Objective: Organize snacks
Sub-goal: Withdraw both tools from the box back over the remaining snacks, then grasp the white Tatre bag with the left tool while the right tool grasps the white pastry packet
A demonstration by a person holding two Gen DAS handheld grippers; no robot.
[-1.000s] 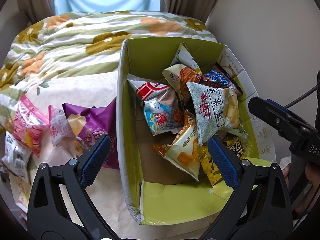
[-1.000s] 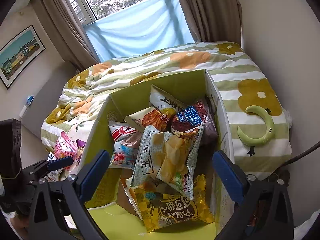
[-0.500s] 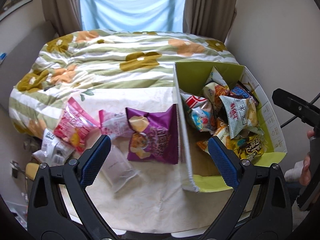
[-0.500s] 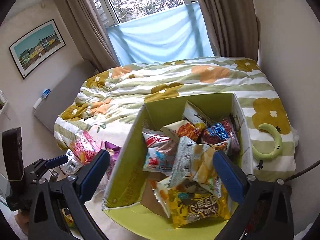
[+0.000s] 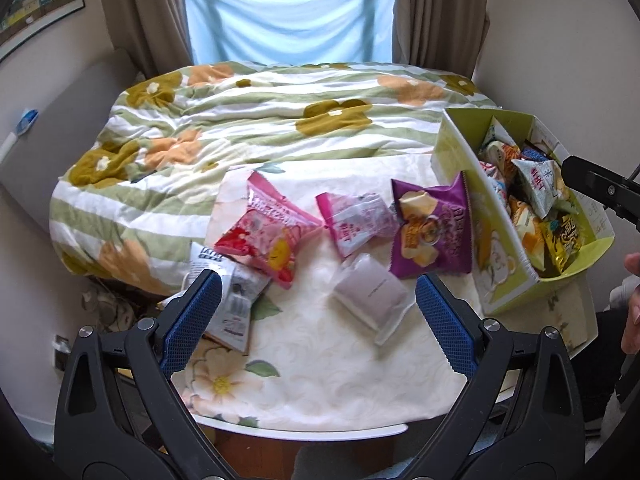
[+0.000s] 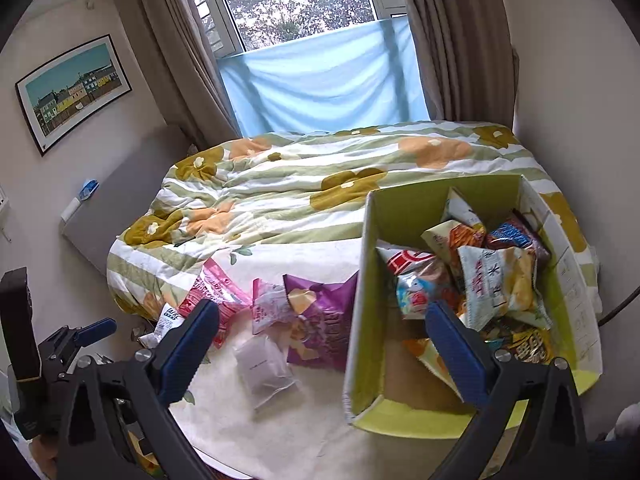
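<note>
Beige walls; framed picture point(image 6: 74, 92); brown curtains point(image 6: 172, 52); daylit window point(image 6: 304, 0); floral bedspread point(image 5: 256, 120)

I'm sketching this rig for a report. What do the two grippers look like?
Both match. The left gripper and right gripper each have two black plastic arms with silver bolts, ending in blue textured pads. A thin black cable runs near the right one. No sleeves show.

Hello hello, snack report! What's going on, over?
Left tool open, empty. Right tool open, empty. Green box part-filled; purple bag and other packets on the tablecloth. Nothing blocking.
</note>
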